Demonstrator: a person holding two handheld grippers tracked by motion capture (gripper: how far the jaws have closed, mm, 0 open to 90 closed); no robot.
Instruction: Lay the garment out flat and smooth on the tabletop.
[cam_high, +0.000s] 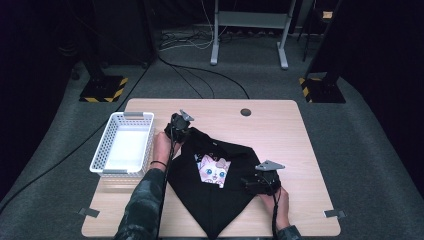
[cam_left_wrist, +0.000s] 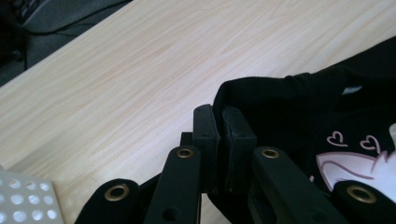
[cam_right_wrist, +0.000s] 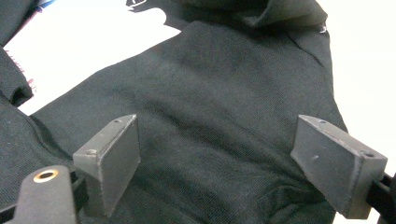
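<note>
Left claw: the left gripper (cam_left_wrist: 224, 140) has its jaws pressed together on a fold of the black shirt (cam_high: 215, 192), at the far left corner of the cloth beside the collar.
Right claw: the right gripper (cam_right_wrist: 229, 163) has its jaws spread wide with nothing between them, just above the shirt's near right flap.
Shirt: it lies half folded in the middle of the table (cam_high: 280, 125), side flaps turned in and the cat print (cam_high: 215, 171) showing in the gap.
Step in hand: probably carrying the pinched corner across to close the fold.
Doing it well: the left claw should keep its pinch tight and move low and level; the right claw could press its flap down so the cloth does not drag.
Nearby: the white basket (cam_high: 115, 145) stands just left of the shirt, empty, likely the place for it.
</note>
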